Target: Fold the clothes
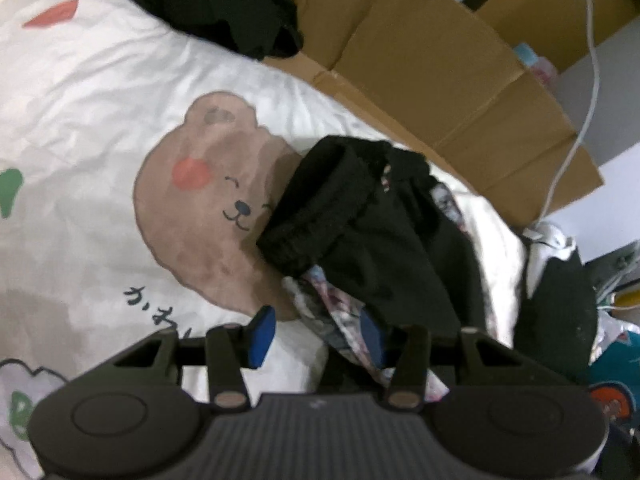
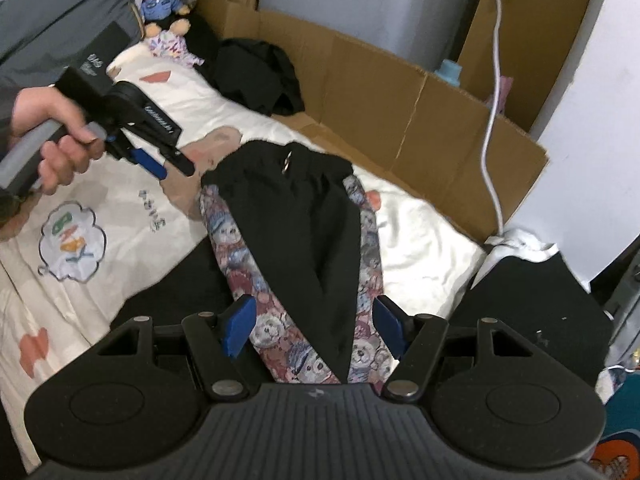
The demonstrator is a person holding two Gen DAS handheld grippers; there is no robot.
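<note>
Between bare quilt (image 2: 420,240) and cardboard (image 2: 400,120), both grippers' jaws stand apart over black trousers (image 2: 304,232).

A flattened cardboard box (image 2: 400,120) is propped along the bed's far edge, a white cable (image 2: 494,128) is hung over it, and a teddy bear (image 2: 164,4) is seated at the bed's far corner.

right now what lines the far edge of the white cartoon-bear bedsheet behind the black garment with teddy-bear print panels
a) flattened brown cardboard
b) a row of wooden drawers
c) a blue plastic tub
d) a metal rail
a: flattened brown cardboard stands along the far edge of the white cartoon-bear bedsheet, behind the black garment with teddy-bear print panels.
</note>
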